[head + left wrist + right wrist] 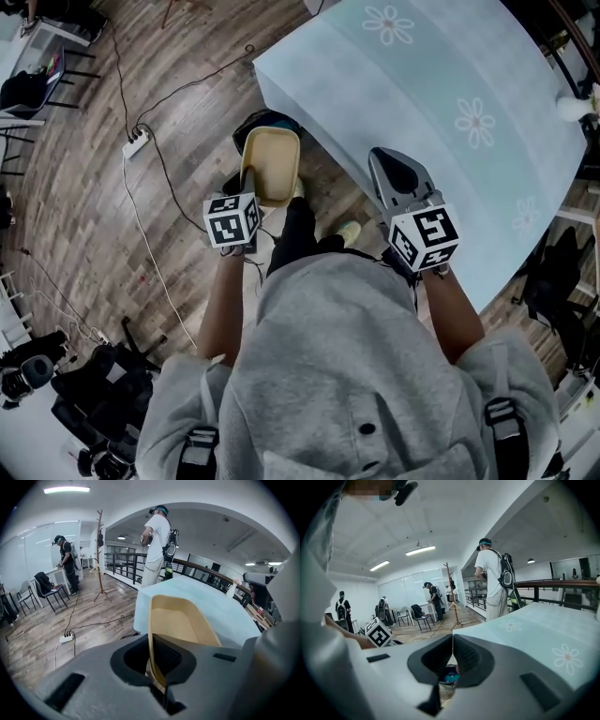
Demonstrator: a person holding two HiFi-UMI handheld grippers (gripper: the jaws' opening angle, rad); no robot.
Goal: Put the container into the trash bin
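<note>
left gripper [153,660] — fingers clamped on container [180,620] wall, edge grip for tipping into trash bin [263,122] | right gripper [452,644] — fingers closed, empty, idle over tabletop [422,94]

The left claw [249,199] grips a tan container [272,161] above the dark trash bin [265,120]; the right claw [394,171] hovers at the flowered surface's [422,84] edge.

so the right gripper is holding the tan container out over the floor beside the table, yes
No: it is the left gripper that is shut on the rim of the tan container, as the left gripper view shows. The right gripper is shut on nothing. The container does hang over the floor beside the table.
</note>
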